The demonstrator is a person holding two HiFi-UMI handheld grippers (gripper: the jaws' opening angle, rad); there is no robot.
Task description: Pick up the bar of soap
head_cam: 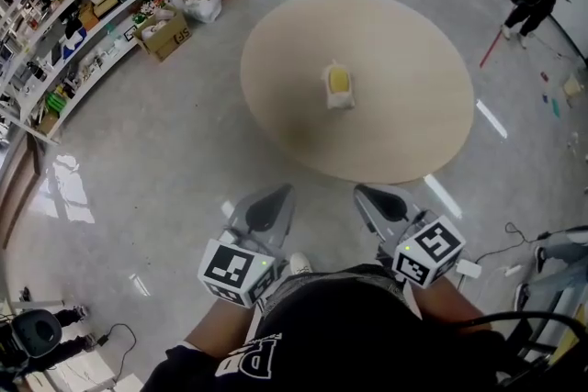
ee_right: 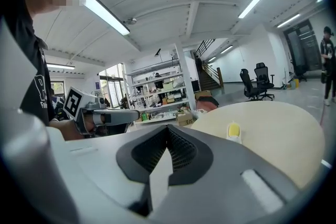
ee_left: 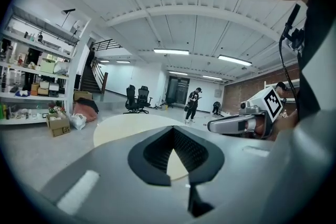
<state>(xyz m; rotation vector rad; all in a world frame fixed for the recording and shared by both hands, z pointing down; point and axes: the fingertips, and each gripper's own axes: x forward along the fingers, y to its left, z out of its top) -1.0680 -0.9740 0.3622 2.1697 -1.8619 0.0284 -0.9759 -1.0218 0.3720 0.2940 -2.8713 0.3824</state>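
Approach step: soap (head_cam: 339, 85) sits at centre of table (head_cam: 404, 142), well ahead of both grippers. Left gripper (head_cam: 278, 194) and right gripper (head_cam: 366, 193) are both closed, empty (tips short of the table). Next: move in, open one, straddle the soap.

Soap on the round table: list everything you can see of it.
The yellow bar of soap is small and blocky with rounded corners. It sits in something white, a wrapper or a dish; it is too small to tell which. It looks intact and lies flat near the middle of the round beige table. Only the tabletop beneath touches it, and no gripper is on it.
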